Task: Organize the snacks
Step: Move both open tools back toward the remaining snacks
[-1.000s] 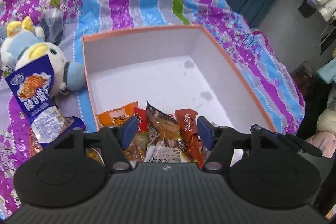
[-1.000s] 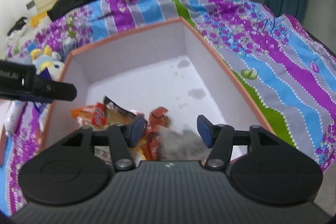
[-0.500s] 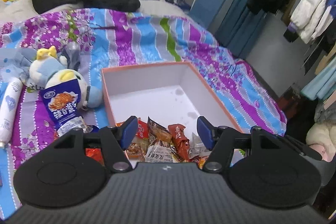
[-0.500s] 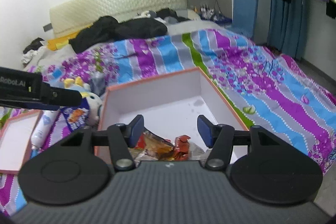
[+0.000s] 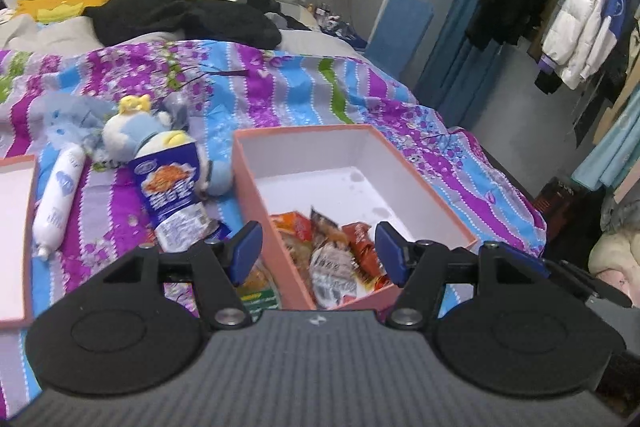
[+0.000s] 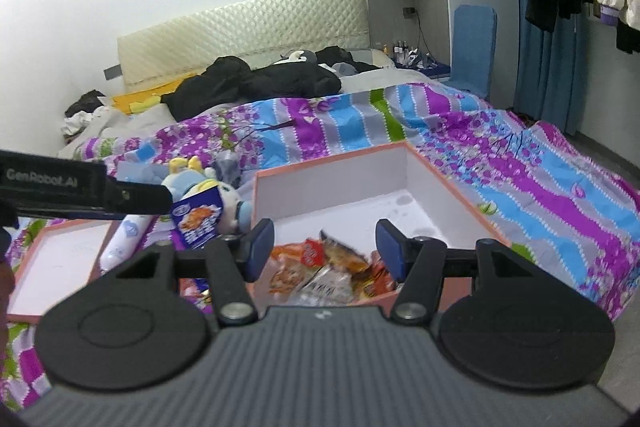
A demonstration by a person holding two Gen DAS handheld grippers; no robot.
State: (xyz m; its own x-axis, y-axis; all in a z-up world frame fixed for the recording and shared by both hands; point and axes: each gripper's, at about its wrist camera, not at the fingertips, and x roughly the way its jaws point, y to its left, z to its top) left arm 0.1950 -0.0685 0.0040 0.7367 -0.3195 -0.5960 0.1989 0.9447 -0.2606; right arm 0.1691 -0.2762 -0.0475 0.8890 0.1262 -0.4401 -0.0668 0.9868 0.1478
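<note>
Both grippers hang above the bed, jaws partly open, nothing between them. Snack packets [image 5: 332, 247] piled at the near end of the pink box [image 5: 420, 183] on the striped quilt [image 5: 280, 91]. Left gripper [image 5: 318, 251] view alone shows another packet [image 5: 260, 287] outside the box wall. Right gripper [image 6: 325, 247] view shows the box lid [image 6: 56, 263] whole, plus the blue pouch [image 6: 198, 221].

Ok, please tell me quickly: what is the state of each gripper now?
Left gripper: open, holding nothing.
Right gripper: open, holding nothing.
</note>
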